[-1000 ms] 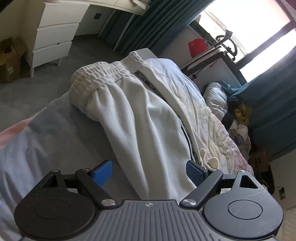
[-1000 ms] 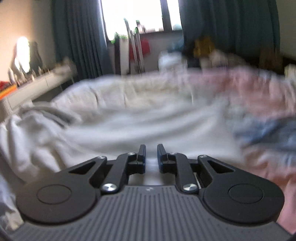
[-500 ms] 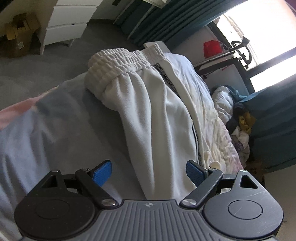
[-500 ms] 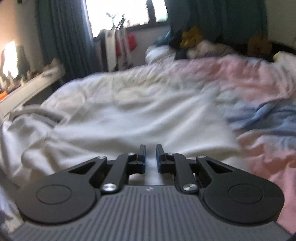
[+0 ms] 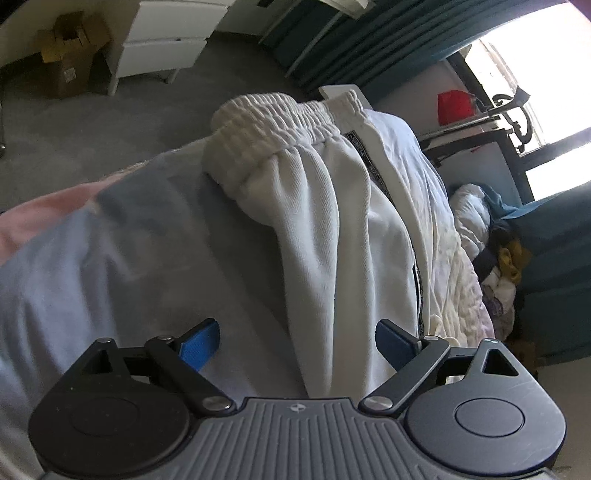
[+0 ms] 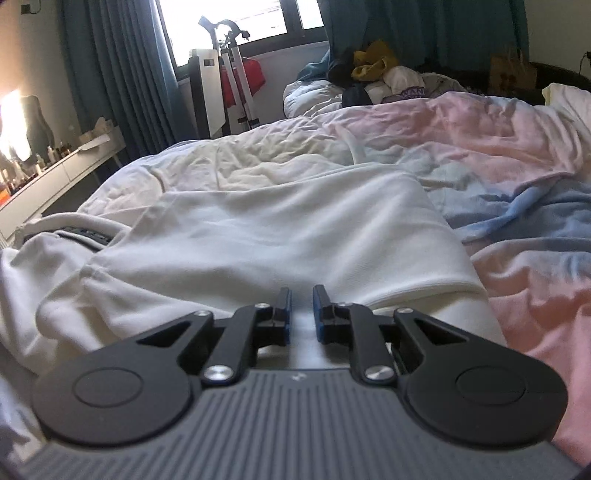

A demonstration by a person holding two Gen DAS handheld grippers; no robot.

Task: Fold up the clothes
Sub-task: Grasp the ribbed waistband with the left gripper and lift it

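Black grippers (image 5: pixel 297 345) – seemingly blue pads (image 5: pixel 197 345)

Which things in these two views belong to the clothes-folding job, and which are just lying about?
Belongs to the job:
- white sweatpants
- left gripper, fingers wide apart
- right gripper, fingers nearly closed
- bed cover, the work surface

Lying about:
- cardboard box
- white drawers
- clothes heap

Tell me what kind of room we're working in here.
Most likely a bedroom: white sweatpants lie on a bed with a pink and blue duvet, a white chest of drawers stands nearby, and teal curtains frame the window.
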